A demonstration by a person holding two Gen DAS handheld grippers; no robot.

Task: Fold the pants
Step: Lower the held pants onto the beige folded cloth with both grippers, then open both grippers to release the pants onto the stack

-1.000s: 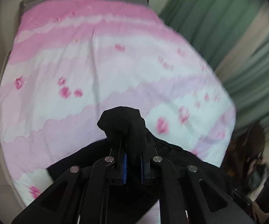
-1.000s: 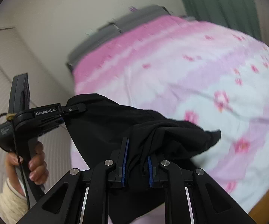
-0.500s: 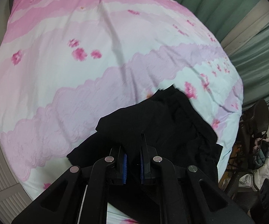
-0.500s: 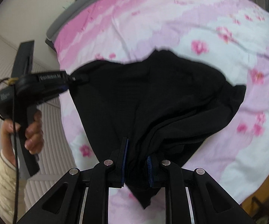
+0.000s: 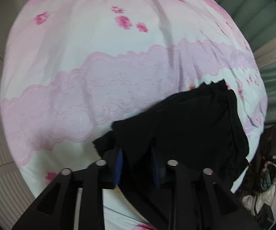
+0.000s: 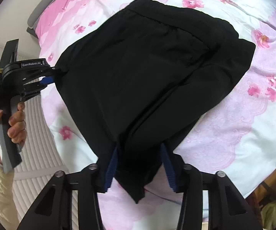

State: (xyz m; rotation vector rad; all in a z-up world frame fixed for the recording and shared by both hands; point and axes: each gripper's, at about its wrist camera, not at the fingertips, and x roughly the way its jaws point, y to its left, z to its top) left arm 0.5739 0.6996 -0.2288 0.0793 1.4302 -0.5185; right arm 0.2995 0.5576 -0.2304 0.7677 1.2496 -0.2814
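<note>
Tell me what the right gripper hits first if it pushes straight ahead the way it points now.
The black pants. The right gripper has their near edge between its blue pads, and the cloth spreads out ahead over the pink bedspread. Going on would likely just bunch the fabric; depth is unclear.

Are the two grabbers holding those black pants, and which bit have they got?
The pants lie on the bed. Both the right gripper and the left gripper stand open around the near edge, one at each corner, so neither is pinching.
</note>
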